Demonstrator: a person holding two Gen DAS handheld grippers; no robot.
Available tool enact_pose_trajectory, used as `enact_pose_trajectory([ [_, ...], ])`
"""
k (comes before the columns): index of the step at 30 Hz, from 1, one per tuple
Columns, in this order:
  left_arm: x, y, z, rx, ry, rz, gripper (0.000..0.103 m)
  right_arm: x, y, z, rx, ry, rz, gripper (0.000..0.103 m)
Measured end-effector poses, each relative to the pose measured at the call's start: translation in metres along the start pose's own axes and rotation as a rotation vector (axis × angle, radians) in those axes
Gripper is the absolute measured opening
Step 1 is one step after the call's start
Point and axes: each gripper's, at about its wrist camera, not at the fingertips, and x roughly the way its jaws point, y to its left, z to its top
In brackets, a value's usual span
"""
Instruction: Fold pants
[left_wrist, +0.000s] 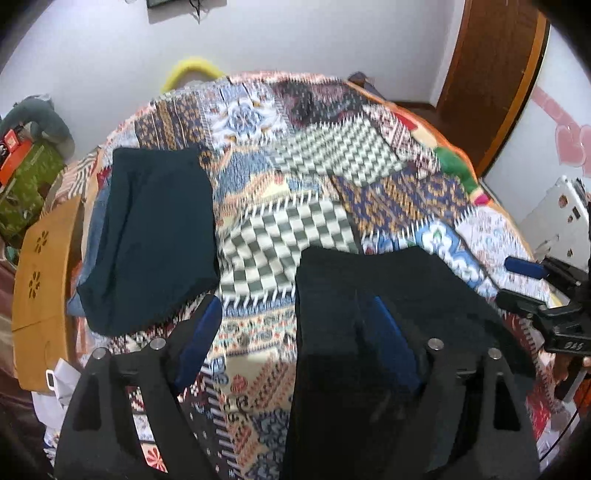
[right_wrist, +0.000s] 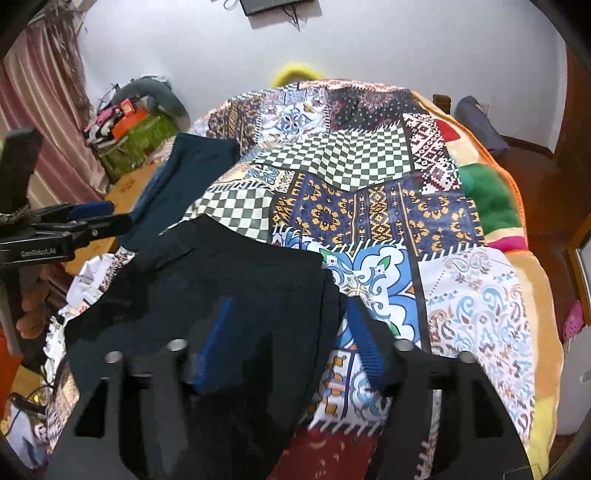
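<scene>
Black pants lie spread on the patchwork bedspread, near the front edge; they also show in the right wrist view. My left gripper is open over the pants' left edge, its left fingertip over the bedspread and its right one over the cloth. My right gripper is open over the pants' right edge, holding nothing. The right gripper shows in the left wrist view, the left one in the right wrist view.
A folded dark teal garment lies on other folded clothes at the bed's left side, also in the right wrist view. A wooden table stands left of the bed. Clutter sits by the far left wall. A wooden door stands at the right.
</scene>
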Motion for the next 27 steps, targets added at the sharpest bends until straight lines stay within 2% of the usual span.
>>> enact_pose_trajectory([
  [4,0.018,-0.004,-0.016,0.004,0.094,-0.023,0.084,0.008,-0.004,-0.012,0.044,0.063,0.047,0.070],
  [10,0.044,-0.003,-0.029,-0.057,0.211,-0.092,0.084,0.037,-0.015,-0.031,0.153,0.170,0.130,0.070],
  [14,0.062,-0.004,-0.030,-0.117,0.285,-0.163,0.084,0.054,-0.023,-0.029,0.248,0.221,0.238,0.070],
  [16,0.069,-0.006,-0.030,-0.133,0.312,-0.194,0.084,0.065,-0.025,-0.028,0.276,0.249,0.270,0.073],
  [19,0.074,-0.011,-0.028,-0.147,0.316,-0.216,0.084,0.071,-0.025,-0.027,0.272,0.254,0.285,0.073],
  [20,0.074,-0.014,-0.027,-0.149,0.316,-0.242,0.079,0.071,-0.026,-0.027,0.275,0.255,0.291,0.073],
  [23,0.071,-0.021,-0.025,-0.129,0.298,-0.235,0.068,0.075,-0.025,-0.024,0.277,0.267,0.313,0.063],
  [25,0.066,-0.021,-0.025,-0.118,0.279,-0.225,0.058,0.073,-0.024,-0.021,0.269,0.268,0.323,0.046],
  [27,0.059,-0.016,-0.024,-0.116,0.261,-0.229,0.042,0.069,-0.019,-0.016,0.234,0.259,0.308,0.038],
])
